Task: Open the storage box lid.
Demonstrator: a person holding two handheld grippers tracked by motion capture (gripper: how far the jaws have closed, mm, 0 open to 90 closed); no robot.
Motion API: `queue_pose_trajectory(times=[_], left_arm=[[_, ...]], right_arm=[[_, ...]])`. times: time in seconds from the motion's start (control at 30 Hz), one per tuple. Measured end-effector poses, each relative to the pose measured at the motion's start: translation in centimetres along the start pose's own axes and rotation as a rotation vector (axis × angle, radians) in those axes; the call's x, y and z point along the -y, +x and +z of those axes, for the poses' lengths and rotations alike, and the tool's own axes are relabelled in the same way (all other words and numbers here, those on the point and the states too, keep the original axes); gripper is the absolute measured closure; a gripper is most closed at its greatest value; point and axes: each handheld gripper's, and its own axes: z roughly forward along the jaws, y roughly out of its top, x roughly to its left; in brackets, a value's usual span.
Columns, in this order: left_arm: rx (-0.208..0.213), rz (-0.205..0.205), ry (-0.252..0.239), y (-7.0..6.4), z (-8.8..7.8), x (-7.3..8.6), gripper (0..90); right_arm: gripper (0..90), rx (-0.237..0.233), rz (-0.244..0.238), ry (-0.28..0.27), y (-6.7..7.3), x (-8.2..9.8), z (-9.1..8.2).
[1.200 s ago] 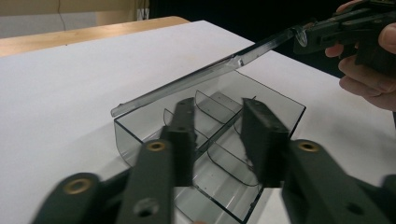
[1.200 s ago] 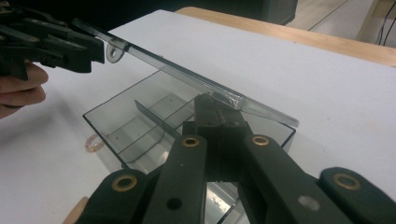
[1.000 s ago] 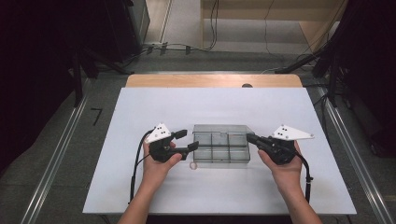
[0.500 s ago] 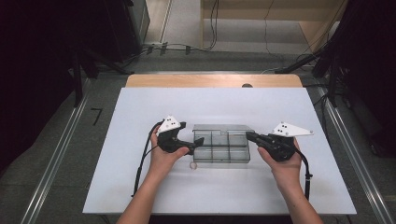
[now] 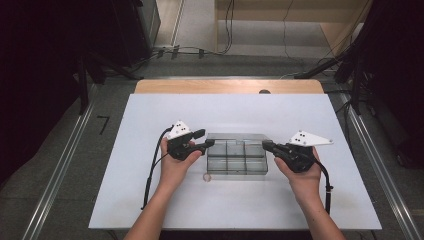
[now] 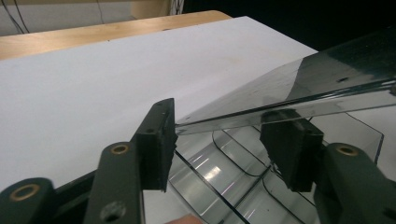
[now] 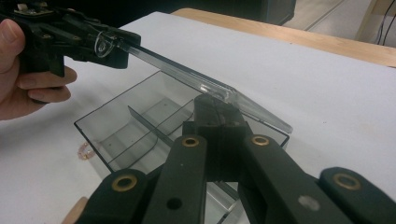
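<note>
Holding the clear plastic box [image 5: 236, 159] between my two tools, I see it near the middle of the white counter [image 5: 150, 125], with its lid [image 7: 196, 81] raised at a slant. My left gripper [image 5: 206, 145] has its jaws spread, one on each side of the lid's free edge; in the left gripper view there is a gap beside each pad, so I judge the lid is resting between them and not pinched. My right gripper [image 7: 215, 116] has its jaws clenched on the box wall nearest to it, just under the lid's hinged side.

I think the box is light, stiff and smooth, so it could slide on the counter or slip out of a weak grip. The thin lid may crack if squeezed hard or twisted. The small tab [image 7: 103, 43] at the lid's corner looks the best place to take hold, while the other tool steadies the wall. A small pinkish ring [image 5: 206, 176] lies on the counter just beside the box.
</note>
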Motion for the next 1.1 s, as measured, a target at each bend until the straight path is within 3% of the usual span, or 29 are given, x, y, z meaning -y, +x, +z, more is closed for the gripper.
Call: queue_pose_trajectory(times=[0.23, 0.43, 0.63, 0.9, 1.1], left_arm=[[0.013, 0.007, -0.002, 0.0, 0.0, 0.0, 50.1], [0.024, 0.002, -0.011, 0.0, 0.0, -0.1, 50.2], [0.027, 0.014, -0.02, -0.1, 0.0, -0.5, 49.9], [0.038, 0.009, -0.022, 0.0, 0.0, -0.7, 51.0], [0.047, -0.002, -0.029, 0.3, 0.2, -1.3, 52.3]], right_arm=[[82.8, 0.004, 0.007, 0.032, -1.0, 0.8, -0.8], [61.7, 0.016, 0.045, 0.035, -2.1, 1.0, -1.3], [46.8, 0.002, 0.028, 0.04, -3.0, 0.1, -0.7], [45.2, 0.003, -0.003, 0.011, -3.5, -0.3, 0.3], [54.9, -0.025, -0.017, -0.015, -3.9, -0.8, 0.8]])
